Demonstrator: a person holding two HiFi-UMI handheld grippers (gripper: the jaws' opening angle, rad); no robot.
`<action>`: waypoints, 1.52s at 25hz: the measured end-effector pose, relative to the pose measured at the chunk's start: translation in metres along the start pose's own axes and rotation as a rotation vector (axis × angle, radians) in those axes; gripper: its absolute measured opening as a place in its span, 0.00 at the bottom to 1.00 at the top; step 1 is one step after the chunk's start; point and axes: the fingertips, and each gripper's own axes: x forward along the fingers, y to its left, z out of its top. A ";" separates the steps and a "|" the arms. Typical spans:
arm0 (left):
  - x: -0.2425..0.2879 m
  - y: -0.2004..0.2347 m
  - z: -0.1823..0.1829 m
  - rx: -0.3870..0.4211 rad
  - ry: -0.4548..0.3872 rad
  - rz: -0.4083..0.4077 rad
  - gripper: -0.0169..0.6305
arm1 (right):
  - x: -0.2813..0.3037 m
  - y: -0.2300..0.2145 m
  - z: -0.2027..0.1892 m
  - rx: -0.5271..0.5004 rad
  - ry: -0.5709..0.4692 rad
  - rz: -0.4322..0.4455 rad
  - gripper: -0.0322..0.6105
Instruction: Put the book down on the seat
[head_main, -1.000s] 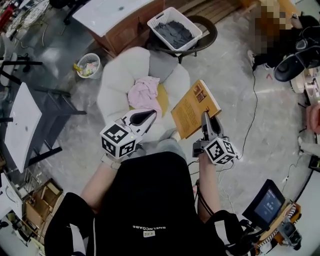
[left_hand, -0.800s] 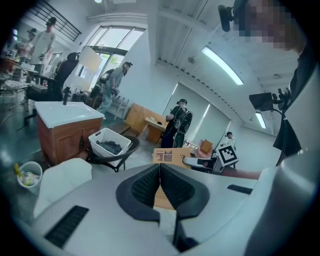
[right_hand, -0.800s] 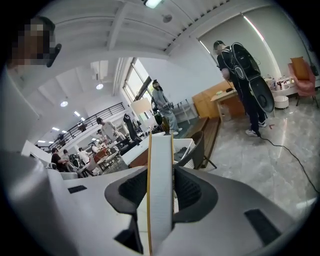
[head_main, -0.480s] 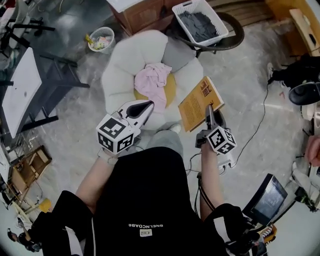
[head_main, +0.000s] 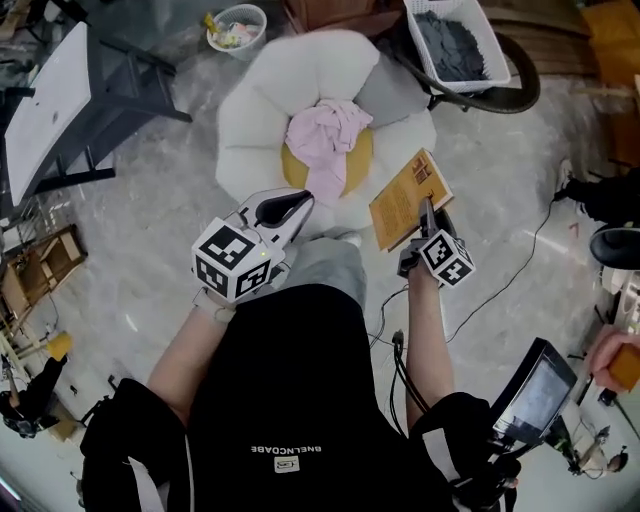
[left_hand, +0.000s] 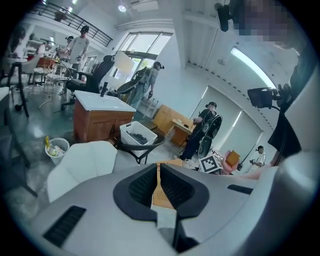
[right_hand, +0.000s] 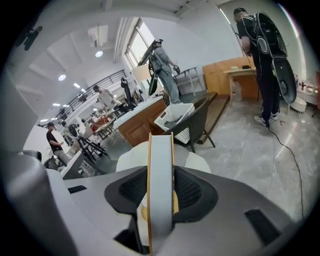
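Pinches the book (head_main: 410, 198) in the right gripper (head_main: 428, 212), pads closed on both covers at the near corner. Seen edge-on in the right gripper view: white page edges standing upright between the jaws. Holds it tilted, orange cover up, reaching away from the gripper toward the seat (head_main: 250, 130). Hangs at the white cushion's right side, just beside its rim; touching or clear of it, hard to judge from above. Not laid flat on the seat yet.

On the seat's yellow centre (head_main: 355, 165), a crumpled pink cloth (head_main: 325, 135), well apart from the book.

Holds the left gripper (head_main: 292, 204) with pads pressed almost together, only a thin slit between them, nothing gripped. Points toward the cushion's near edge, left of the book and apart from it.
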 end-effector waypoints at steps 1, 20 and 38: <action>0.002 0.003 -0.005 -0.009 0.001 0.012 0.05 | 0.010 -0.005 -0.005 -0.005 0.019 -0.001 0.31; -0.011 0.069 -0.095 -0.173 0.003 0.198 0.05 | 0.151 -0.058 -0.076 -0.095 0.221 -0.109 0.31; -0.016 0.103 -0.186 -0.290 0.070 0.293 0.05 | 0.239 -0.119 -0.134 -0.096 0.298 -0.237 0.31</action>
